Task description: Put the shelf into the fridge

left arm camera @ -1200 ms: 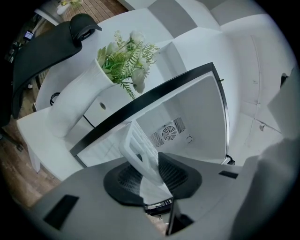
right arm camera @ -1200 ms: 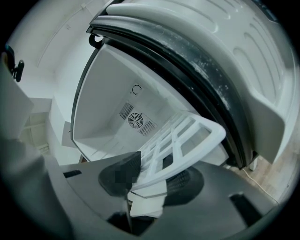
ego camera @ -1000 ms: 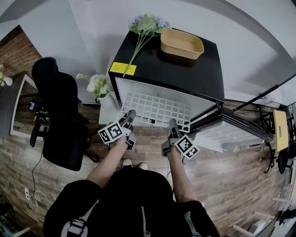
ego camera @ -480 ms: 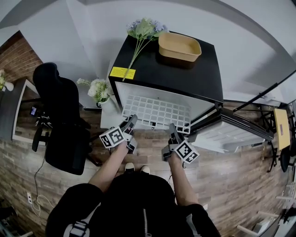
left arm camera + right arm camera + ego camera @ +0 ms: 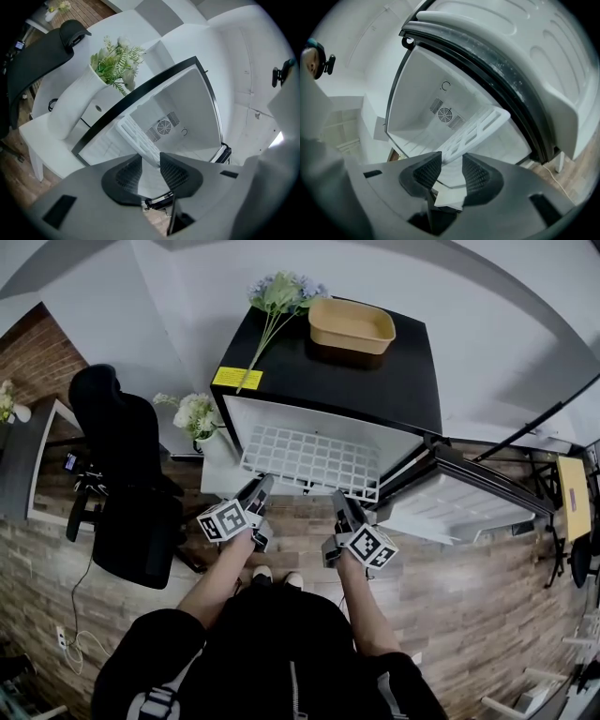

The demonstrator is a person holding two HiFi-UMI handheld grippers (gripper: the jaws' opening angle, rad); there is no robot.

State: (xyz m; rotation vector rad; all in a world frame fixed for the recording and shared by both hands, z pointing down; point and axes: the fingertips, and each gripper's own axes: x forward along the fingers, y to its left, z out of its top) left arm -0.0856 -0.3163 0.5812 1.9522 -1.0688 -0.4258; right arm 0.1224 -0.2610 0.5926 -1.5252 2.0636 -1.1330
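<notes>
A white grid shelf (image 5: 309, 457) lies flat in the mouth of the small black fridge (image 5: 328, 371), with its front edge sticking out past the opening. The fridge door (image 5: 469, 498) hangs open to the right. My left gripper (image 5: 258, 491) is at the shelf's front left corner. Its jaws are opening, and the shelf (image 5: 138, 140) runs into the gap between them (image 5: 151, 164) with space on either side. My right gripper (image 5: 339, 504) is at the front right. Its jaws are closing a little around the shelf (image 5: 473, 129), and the pads (image 5: 451, 168) do not visibly press on it.
A tan tray (image 5: 352, 326) and artificial flowers (image 5: 277, 296) lie on the fridge top. Left of the fridge stand a white vase of flowers (image 5: 192, 413), a white side table (image 5: 217, 470) and a black office chair (image 5: 127, 484). Stands and cables are at the right on the wood floor.
The head view has slid slightly, so the fridge sits a little higher and further left. Both grippers stay at the shelf's front edge. The shelf shows no clear shift against the fridge.
</notes>
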